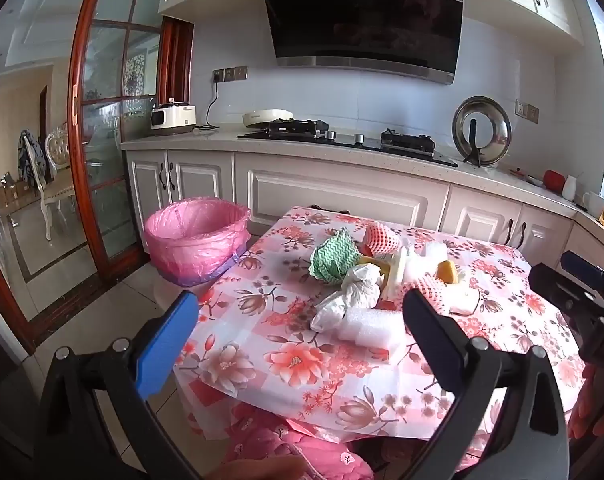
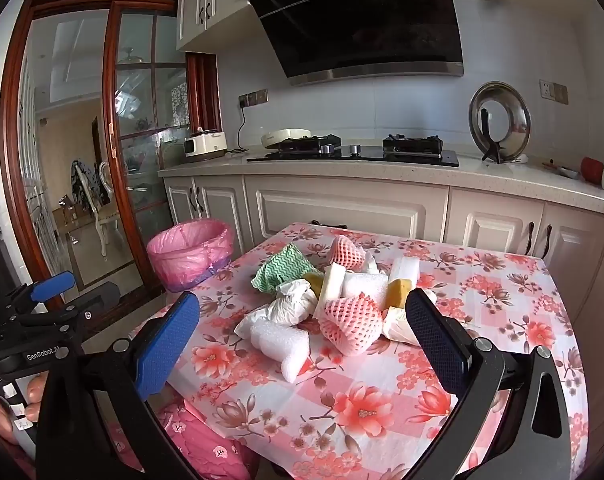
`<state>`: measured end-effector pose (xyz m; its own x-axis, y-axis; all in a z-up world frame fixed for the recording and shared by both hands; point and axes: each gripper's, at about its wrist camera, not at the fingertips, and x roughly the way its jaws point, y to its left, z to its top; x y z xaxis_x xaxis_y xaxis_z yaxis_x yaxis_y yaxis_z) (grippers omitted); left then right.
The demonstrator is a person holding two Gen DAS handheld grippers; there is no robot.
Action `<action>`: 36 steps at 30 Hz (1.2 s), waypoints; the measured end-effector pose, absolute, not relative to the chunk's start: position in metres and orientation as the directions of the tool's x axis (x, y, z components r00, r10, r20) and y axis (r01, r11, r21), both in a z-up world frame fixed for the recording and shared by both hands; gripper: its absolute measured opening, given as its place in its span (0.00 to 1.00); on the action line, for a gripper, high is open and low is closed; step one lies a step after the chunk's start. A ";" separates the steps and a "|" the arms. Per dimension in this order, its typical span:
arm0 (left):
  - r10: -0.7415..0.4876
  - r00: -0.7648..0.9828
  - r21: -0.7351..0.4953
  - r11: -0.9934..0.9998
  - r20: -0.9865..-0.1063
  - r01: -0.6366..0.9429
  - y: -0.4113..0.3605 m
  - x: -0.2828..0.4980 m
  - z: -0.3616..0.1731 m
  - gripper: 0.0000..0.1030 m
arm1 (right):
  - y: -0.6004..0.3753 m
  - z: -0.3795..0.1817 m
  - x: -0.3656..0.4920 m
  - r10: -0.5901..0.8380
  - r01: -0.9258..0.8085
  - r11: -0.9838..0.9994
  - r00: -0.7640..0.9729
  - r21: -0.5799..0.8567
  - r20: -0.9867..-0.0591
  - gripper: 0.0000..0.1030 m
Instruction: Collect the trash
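A pile of trash lies mid-table on the floral tablecloth [image 2: 365, 404]: a green zigzag cloth [image 2: 280, 270], crumpled white paper [image 2: 290, 306], a white foam piece [image 2: 280, 340], pink foam fruit nets [image 2: 351, 324], yellow sponges [image 2: 397, 292]. The pile also shows in the left wrist view: the cloth [image 1: 335, 256], the paper [image 1: 359, 288], the foam piece [image 1: 371, 326]. A bin lined with a pink bag [image 1: 198, 236] stands on the floor left of the table, also in the right wrist view [image 2: 190, 250]. My left gripper [image 1: 300, 332] and right gripper [image 2: 302, 338] are open and empty, hovering before the pile.
Behind the table runs a white counter [image 2: 341, 170] with a black gas hob [image 2: 353, 152], a rice cooker [image 2: 204, 146] and a steel lid on a stand [image 2: 499, 124]. A glass sliding door [image 1: 106, 128] stands at left. A red cup and white jars [image 1: 561, 182] sit far right.
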<state>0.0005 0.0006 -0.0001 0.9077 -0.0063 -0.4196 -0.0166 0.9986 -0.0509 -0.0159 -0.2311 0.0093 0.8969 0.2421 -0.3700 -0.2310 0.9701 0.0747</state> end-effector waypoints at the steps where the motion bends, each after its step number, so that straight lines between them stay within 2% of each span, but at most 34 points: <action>1: -0.009 0.907 -0.054 0.998 -0.422 -0.016 0.001 0.001 0.000 0.96 | -0.232 0.009 -0.016 0.245 -0.230 0.969 0.896 0.084 -0.370 0.94; 36: -0.007 0.908 -0.051 0.999 -0.419 -0.016 0.000 0.000 0.000 0.96 | -0.233 0.008 -0.017 0.249 -0.233 0.969 0.897 0.088 -0.366 0.94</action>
<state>-0.0002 0.0002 0.0001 0.9077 -0.0069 -0.4195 -0.0159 0.9986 -0.0508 -0.0165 -0.2326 0.0080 0.8969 0.2487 -0.3658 -0.2327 0.9685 0.0881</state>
